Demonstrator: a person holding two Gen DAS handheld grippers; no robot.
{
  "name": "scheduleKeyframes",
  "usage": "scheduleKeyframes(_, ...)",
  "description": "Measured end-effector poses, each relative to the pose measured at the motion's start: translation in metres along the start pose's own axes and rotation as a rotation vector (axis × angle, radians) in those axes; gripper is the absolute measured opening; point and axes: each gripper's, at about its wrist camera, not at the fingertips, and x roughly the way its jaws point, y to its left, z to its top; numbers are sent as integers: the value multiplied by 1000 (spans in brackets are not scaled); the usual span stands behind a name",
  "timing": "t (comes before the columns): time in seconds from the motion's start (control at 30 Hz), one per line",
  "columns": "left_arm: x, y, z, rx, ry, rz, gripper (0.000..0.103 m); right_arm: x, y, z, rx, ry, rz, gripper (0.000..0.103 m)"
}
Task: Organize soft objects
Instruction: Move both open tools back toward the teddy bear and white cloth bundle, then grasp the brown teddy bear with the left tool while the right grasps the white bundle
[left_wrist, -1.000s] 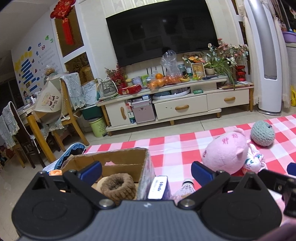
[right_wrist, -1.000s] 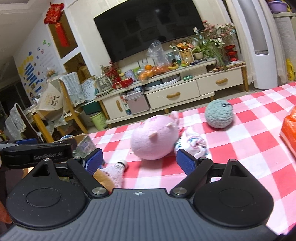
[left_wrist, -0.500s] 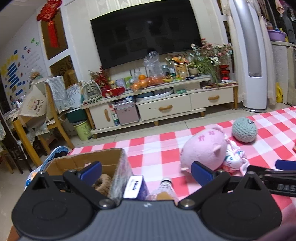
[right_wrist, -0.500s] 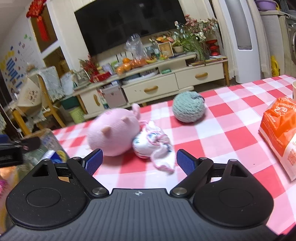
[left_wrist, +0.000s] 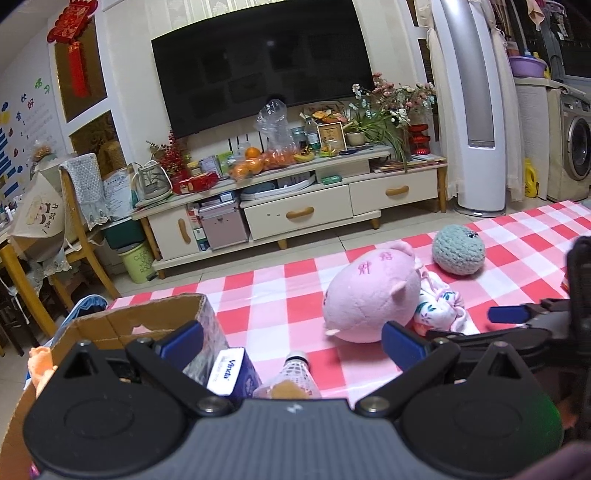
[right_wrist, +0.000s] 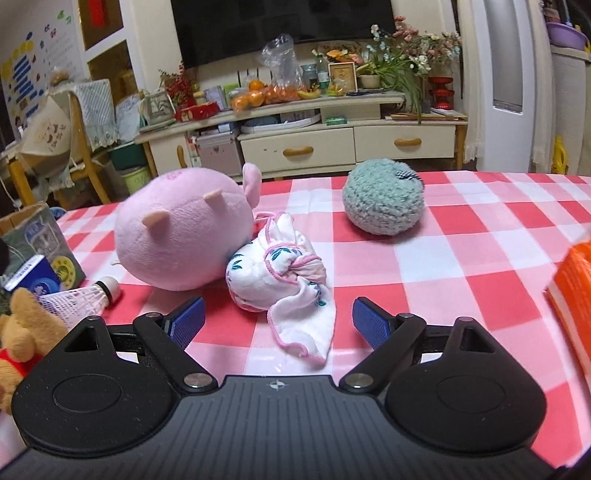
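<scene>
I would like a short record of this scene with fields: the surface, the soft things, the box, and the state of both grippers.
surface: red and white checked tablecloth
soft things: pink pig plush; knotted white cloth touching the pig; grey-green crocheted ball apart; small bear toy
box: cardboard box, open top
other: shuttlecock; orange packet
left gripper: open, empty
right gripper: open, cloth between its fingers, not gripped

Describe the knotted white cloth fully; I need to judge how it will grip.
The knotted white cloth looks like soft terry, with pink edging and a teal leaf print. It is tied into a rounded bundle, with a loose flap trailing toward the open right gripper. It lies on the checked tablecloth, pressed against the pink plush pig.
</scene>
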Motion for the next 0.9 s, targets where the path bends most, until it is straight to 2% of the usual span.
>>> scheduleKeyframes(0.2, 4, 0, -3, -5, 11, -10, 102, 18, -6, 6, -84, 13, 11, 103)
scheduleKeyframes(0.4, 8, -2, -3, -1, 23, -15, 102, 32, -10, 8, -85, 34, 38, 103)
scheduleKeyframes(0.6, 7, -1, -6, -10, 36, -7, 102, 25, -14, 9, -75, 29, 52, 103)
scheduleKeyframes(0.67, 3, -3, -10, -16, 32, 5, 102, 25, -15, 9, -77, 26, 59, 99)
scheduleKeyframes(0.7, 1, -3, -11, -17, 28, 9, 102, 25, -16, 9, -78, 25, 61, 88)
scheduleKeyframes(0.73, -3, -5, -13, -20, 23, 14, 102, 25, -16, 10, -79, 23, 67, 85)
scheduleKeyframes(0.9, -21, -11, -27, -47, -3, 70, 102, 20, -19, 8, -81, 7, 79, 84)
